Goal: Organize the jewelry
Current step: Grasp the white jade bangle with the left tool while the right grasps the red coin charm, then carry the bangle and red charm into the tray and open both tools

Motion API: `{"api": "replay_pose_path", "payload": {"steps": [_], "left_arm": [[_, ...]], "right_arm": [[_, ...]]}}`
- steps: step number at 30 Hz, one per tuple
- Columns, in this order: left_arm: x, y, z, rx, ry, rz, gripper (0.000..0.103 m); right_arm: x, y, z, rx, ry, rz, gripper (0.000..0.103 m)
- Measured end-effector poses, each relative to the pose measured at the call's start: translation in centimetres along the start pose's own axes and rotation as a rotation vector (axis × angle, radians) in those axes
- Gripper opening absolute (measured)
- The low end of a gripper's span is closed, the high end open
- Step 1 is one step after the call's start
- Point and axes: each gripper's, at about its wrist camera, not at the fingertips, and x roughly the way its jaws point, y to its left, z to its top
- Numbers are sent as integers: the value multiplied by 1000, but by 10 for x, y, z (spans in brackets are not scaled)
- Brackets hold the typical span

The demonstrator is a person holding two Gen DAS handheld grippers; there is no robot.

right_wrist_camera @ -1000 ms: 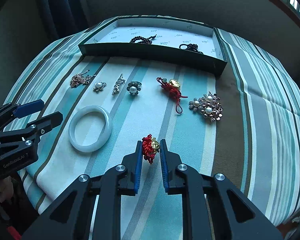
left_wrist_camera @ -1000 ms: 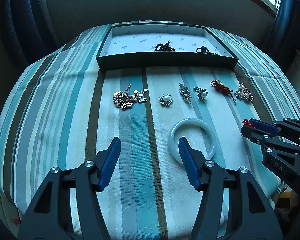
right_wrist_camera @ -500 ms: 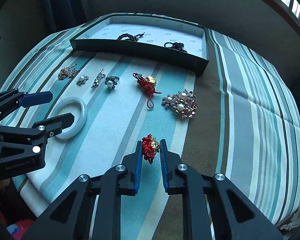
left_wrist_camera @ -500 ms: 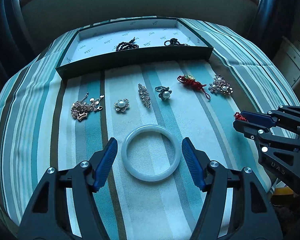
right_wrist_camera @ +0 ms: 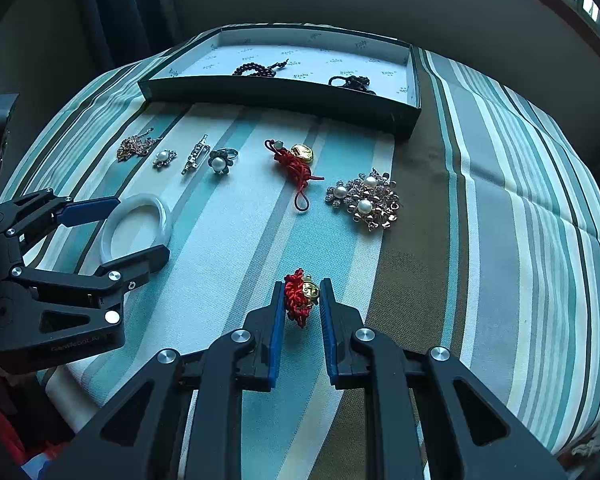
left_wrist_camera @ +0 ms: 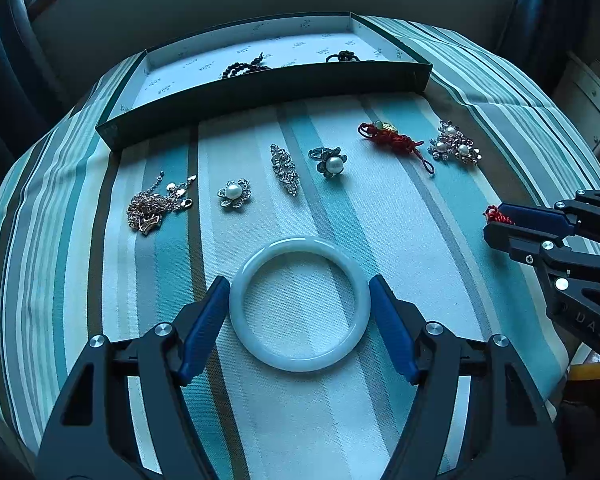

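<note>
a striped cloth [left_wrist_camera: 380, 240] in teal, white and brown covers the table. at its far end sits a shallow dark green box [left_wrist_camera: 260, 92] with a pale printed lining; a dark bead string [left_wrist_camera: 244, 69] and a small black knotted piece [left_wrist_camera: 344, 56] lie inside it.

everything else is placed relative to the box. well in front of it, on the cloth, lies a pale white bangle [left_wrist_camera: 300, 304], flat. the left tongs [left_wrist_camera: 300, 304] straddle it, one blue pad on each side; the jaws are opening and the pads do not press on the bangle, though the left pad looks close to its rim. off to the right of the bangle, the right tongs [right_wrist_camera: 302, 300] are clamped on a small red knotted charm [right_wrist_camera: 298, 298] with a gold bead, held above the cloth.

just in front of the box runs a row of smaller pieces: a pearl cluster brooch [left_wrist_camera: 454, 148] at the right end, a red cord charm [left_wrist_camera: 392, 140] beside it, then a gold chain tangle [left_wrist_camera: 152, 208] at the left end, a long rhinestone clip [left_wrist_camera: 285, 170], a pearl ring [left_wrist_camera: 330, 162] and a pearl flower [left_wrist_camera: 234, 194].
</note>
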Motion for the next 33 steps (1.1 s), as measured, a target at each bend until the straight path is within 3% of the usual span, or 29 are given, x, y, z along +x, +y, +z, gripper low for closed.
{"api": "replay_pose_path", "payload": {"steps": [6, 13, 25, 29, 33], "left_arm": [[-6, 7, 0, 4, -18, 46, 71], [-26, 22, 23, 2, -104, 85, 71], [-19, 73, 112, -63, -212, 130, 71], [-2, 89, 149, -68, -245, 160, 71], [29, 104, 172, -73, -228, 183, 71]], "right_arm": [[-3, -1, 3, 5, -13, 1, 18], [-8, 1, 23, 11, -55, 17, 17], [-6, -1, 123, -3, -212, 30, 17], [11, -1, 155, -5, -231, 28, 18], [36, -4, 181, 12, -221, 41, 18]]}}
